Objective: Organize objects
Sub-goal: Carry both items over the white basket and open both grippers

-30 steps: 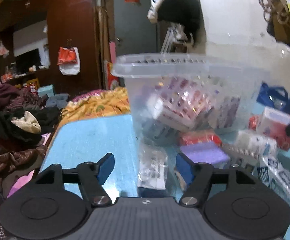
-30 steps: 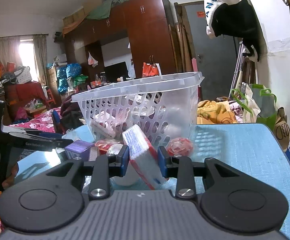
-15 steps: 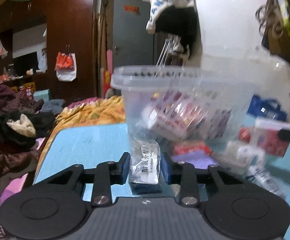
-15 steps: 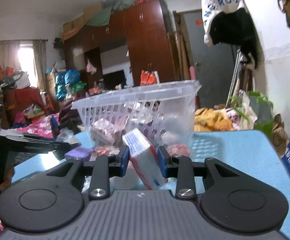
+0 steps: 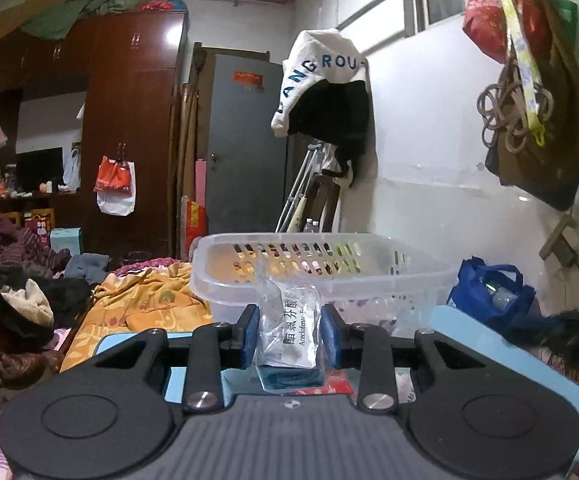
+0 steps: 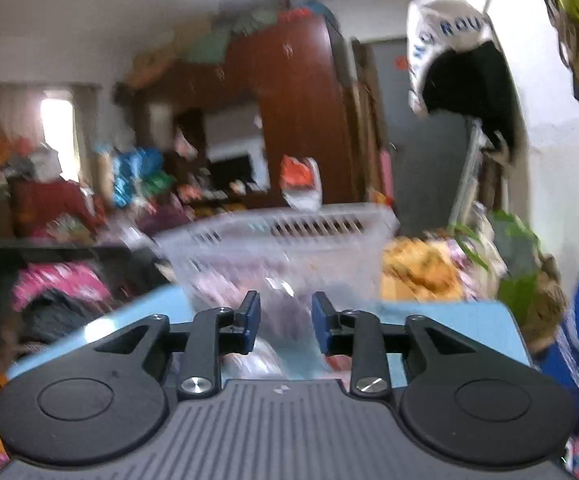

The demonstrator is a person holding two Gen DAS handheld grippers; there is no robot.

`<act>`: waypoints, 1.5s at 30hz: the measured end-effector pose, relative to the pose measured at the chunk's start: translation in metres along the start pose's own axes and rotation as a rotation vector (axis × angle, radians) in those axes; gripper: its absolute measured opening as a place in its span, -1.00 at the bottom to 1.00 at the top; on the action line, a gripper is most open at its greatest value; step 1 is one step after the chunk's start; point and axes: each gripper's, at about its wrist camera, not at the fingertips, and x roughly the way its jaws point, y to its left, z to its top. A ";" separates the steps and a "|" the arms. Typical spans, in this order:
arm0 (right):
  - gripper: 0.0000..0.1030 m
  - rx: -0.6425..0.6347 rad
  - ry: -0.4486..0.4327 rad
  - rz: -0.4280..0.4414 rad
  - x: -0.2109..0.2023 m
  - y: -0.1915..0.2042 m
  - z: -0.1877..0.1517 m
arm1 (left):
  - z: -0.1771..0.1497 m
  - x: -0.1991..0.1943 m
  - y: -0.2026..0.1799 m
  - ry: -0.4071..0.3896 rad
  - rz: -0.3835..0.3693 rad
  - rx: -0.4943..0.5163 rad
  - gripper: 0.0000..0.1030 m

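1. The landmark is the clear plastic basket (image 5: 321,276), a slotted laundry-style tub that stands on the light blue table (image 5: 485,340).
2. The left gripper (image 5: 289,336) sits just in front of the basket's near wall, level with its rim. Its blue pads (image 5: 249,334) pinch a clear medicine packet (image 5: 289,332) from both sides.
3. The packet stands upright between the pads. Its top reaches up in front of the basket's rim, and its white label bears printed characters and Latin lettering. It hangs clear of the table, outside the basket.
4. Under the packet, nearer than the basket, a red wrapper (image 5: 335,384) lies on the table.
5. To the right of the basket, a blue bag (image 5: 489,292) sits beyond the table's edge. A white and black garment (image 5: 325,92) hangs on the wall above the basket.
6. In the right wrist view the picture is blurred. The right gripper (image 6: 285,322) also faces the basket (image 6: 281,248) from in front, and its jaws are opening.
7. No object is clearly pressed between the right pads (image 6: 321,322). Blurred pale things show through the gap, but I cannot tell what they are.
8. To the left of the basket, behind it, a heap of clothes (image 5: 17,280) covers a bed.
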 end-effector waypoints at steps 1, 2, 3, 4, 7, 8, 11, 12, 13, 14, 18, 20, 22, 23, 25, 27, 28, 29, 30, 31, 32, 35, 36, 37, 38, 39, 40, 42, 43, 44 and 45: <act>0.05 -0.014 0.036 -0.044 0.007 -0.002 -0.008 | -0.001 0.001 0.001 0.007 -0.002 0.001 -0.28; 0.32 -0.018 0.069 -0.064 0.014 -0.004 -0.014 | -0.004 0.003 0.001 0.014 -0.005 -0.001 -0.28; 0.41 -0.019 0.094 -0.075 0.020 -0.007 -0.018 | -0.005 0.005 0.002 0.020 -0.005 -0.002 -0.28; 0.41 -0.030 0.126 -0.090 0.027 -0.008 -0.021 | -0.006 0.007 0.003 0.027 -0.005 -0.006 -0.28; 0.43 -0.051 0.216 -0.099 0.042 -0.010 -0.025 | -0.008 0.009 0.008 0.038 -0.006 -0.019 -0.28; 0.43 -0.055 0.233 -0.095 0.044 -0.010 -0.025 | -0.009 0.008 0.009 0.038 -0.005 -0.020 -0.28; 0.31 -0.137 0.318 -0.113 0.056 -0.003 -0.028 | -0.009 0.006 0.010 0.031 -0.005 -0.023 -0.28; 0.18 -0.160 0.332 -0.126 0.057 -0.001 -0.030 | -0.008 0.005 0.010 0.027 -0.006 -0.026 -0.28; 0.07 -0.195 0.344 -0.150 0.057 0.003 -0.032 | -0.008 0.004 0.011 0.022 -0.008 -0.030 -0.28; 0.05 -0.205 0.343 -0.157 0.055 0.003 -0.031 | -0.006 0.003 0.010 0.014 -0.010 -0.031 -0.28; 0.02 -0.137 0.224 -0.133 0.030 -0.005 -0.013 | 0.006 0.001 0.006 -0.005 -0.022 -0.031 -0.28; 0.02 -0.099 0.135 -0.108 0.016 -0.005 0.005 | 0.018 0.002 0.003 -0.025 -0.028 -0.025 -0.28; 0.02 -0.072 0.047 -0.076 0.008 0.000 0.030 | 0.038 0.007 -0.003 -0.045 -0.029 -0.011 -0.28; 0.02 -0.064 0.016 -0.061 0.010 0.004 0.044 | 0.051 0.015 -0.007 -0.051 -0.024 -0.003 -0.27; 0.02 -0.061 -0.026 -0.028 0.022 0.014 0.075 | 0.071 0.032 -0.012 -0.039 -0.020 -0.003 -0.27; 0.02 -0.079 -0.035 -0.044 0.045 0.022 0.098 | 0.087 0.057 -0.015 -0.005 -0.016 -0.012 -0.27; 0.02 -0.085 -0.028 -0.059 0.059 0.025 0.108 | 0.091 0.069 -0.015 0.015 -0.007 -0.011 -0.27; 0.02 -0.087 -0.012 -0.062 0.074 0.025 0.115 | 0.094 0.080 -0.015 0.033 0.002 -0.015 -0.27; 0.02 -0.084 0.012 -0.066 0.087 0.025 0.119 | 0.094 0.091 -0.013 0.048 0.010 -0.025 -0.28; 0.02 -0.085 0.038 -0.078 0.101 0.025 0.121 | 0.094 0.100 -0.011 0.062 0.016 -0.033 -0.27; 0.02 -0.094 0.054 -0.094 0.112 0.025 0.120 | 0.093 0.110 -0.008 0.076 0.013 -0.048 -0.27; 0.07 -0.105 0.065 -0.106 0.127 0.021 0.113 | 0.086 0.128 -0.001 0.110 -0.011 -0.072 0.13; 0.17 -0.098 0.062 -0.103 0.127 0.018 0.110 | 0.082 0.131 0.000 0.115 -0.016 -0.074 0.30; 0.30 -0.091 0.060 -0.098 0.128 0.016 0.109 | 0.078 0.133 0.001 0.121 -0.018 -0.073 0.52; 0.65 -0.081 0.064 -0.089 0.127 0.013 0.107 | 0.076 0.132 0.002 0.119 -0.016 -0.070 0.52; 0.85 -0.071 0.064 -0.083 0.123 0.011 0.105 | 0.073 0.128 0.002 0.111 -0.011 -0.068 0.52; 0.91 -0.070 0.047 -0.083 0.115 0.010 0.101 | 0.070 0.120 0.003 0.099 -0.010 -0.070 0.52; 1.00 -0.083 0.005 -0.092 0.093 0.014 0.094 | 0.063 0.093 0.005 0.053 -0.049 -0.078 0.52; 1.00 -0.082 -0.022 -0.105 0.079 0.015 0.088 | 0.056 0.077 0.005 0.034 -0.075 -0.078 0.55; 1.00 -0.072 -0.044 -0.121 0.071 0.013 0.083 | 0.049 0.063 0.005 0.023 -0.089 -0.079 0.63; 1.00 -0.048 -0.066 -0.134 0.057 0.011 0.073 | 0.039 0.049 0.003 0.018 -0.097 -0.074 0.67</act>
